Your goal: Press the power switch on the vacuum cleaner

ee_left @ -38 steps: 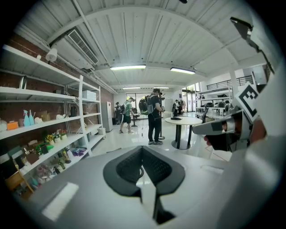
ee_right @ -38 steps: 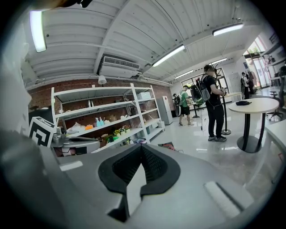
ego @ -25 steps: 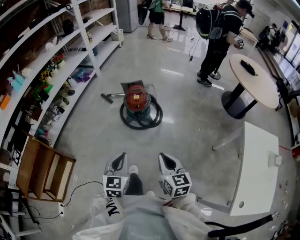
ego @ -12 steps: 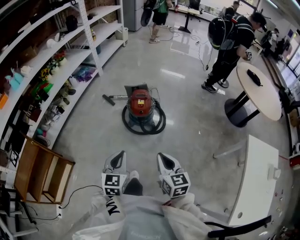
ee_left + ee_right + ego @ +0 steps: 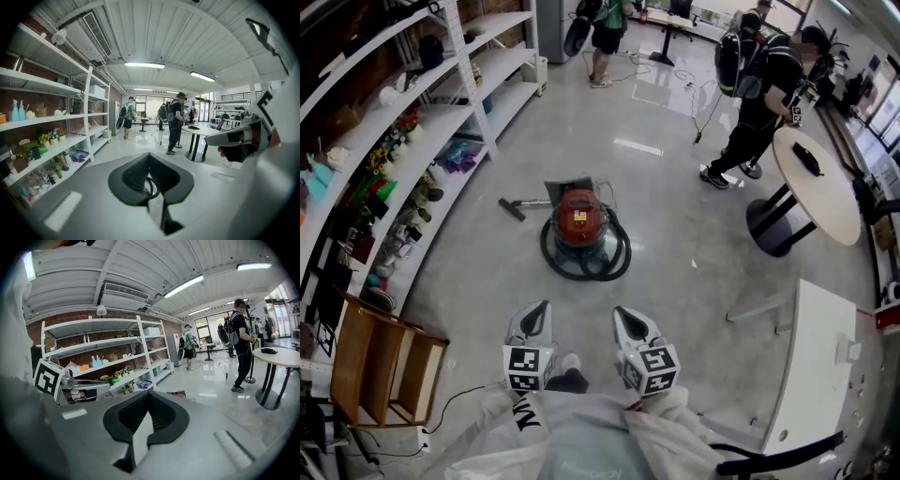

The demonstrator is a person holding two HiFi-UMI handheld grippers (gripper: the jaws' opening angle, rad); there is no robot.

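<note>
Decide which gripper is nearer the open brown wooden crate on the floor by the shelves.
Left. The left gripper hangs just right of the open brown wooden crate; the right gripper sits farther right, beyond the left one.

I look steeply down on a glossy grey floor [image 5: 694, 244]. My left gripper [image 5: 539, 319] and right gripper [image 5: 624, 320] sit side by side close to me, both pointing away, nothing held in either. Well beyond them stands a red vacuum [image 5: 578, 217] with its black hose [image 5: 611, 259] coiled round it and its nozzle [image 5: 512, 208] lying to its left. White shelves [image 5: 441, 103] full of small items line the left side, with a wooden crate [image 5: 384, 354] at their near end. A white table [image 5: 816, 347] is on the right and a round table [image 5: 825, 183] is farther off. A person [image 5: 757, 89] in black stands beside the round table.
</note>
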